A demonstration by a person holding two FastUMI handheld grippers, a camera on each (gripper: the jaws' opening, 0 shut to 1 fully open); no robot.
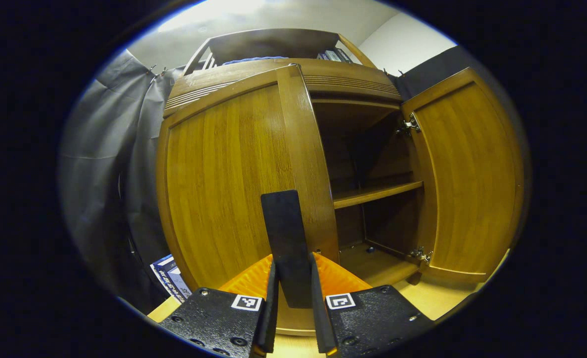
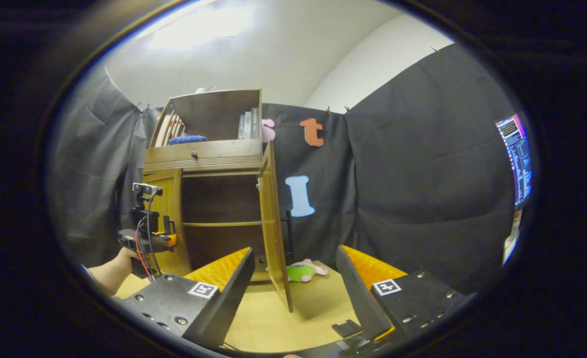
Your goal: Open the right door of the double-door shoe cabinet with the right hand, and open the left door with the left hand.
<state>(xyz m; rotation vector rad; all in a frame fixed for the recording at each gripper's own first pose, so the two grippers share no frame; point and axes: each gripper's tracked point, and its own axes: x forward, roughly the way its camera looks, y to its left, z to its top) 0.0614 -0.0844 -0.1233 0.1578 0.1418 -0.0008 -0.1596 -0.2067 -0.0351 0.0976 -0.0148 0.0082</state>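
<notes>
Grey curtain behind shoe cabinet (image 1: 293,74): right door (image 1: 467,179) swung wide, left door (image 1: 233,179) ajar w/ left gripper (image 1: 293,288) clamped on its black handle (image 1: 286,233) to pull; right gripper (image 2: 293,283) spread, empty.

The left gripper view looks from very near and low at the shoe cabinet (image 1: 253,169), facing its left door (image 1: 223,184). The right gripper view stands farther back, facing the cabinet's front and the booth wall beside it. Both views share the open right door (image 2: 275,223) and the inner shelf (image 1: 375,194).
</notes>
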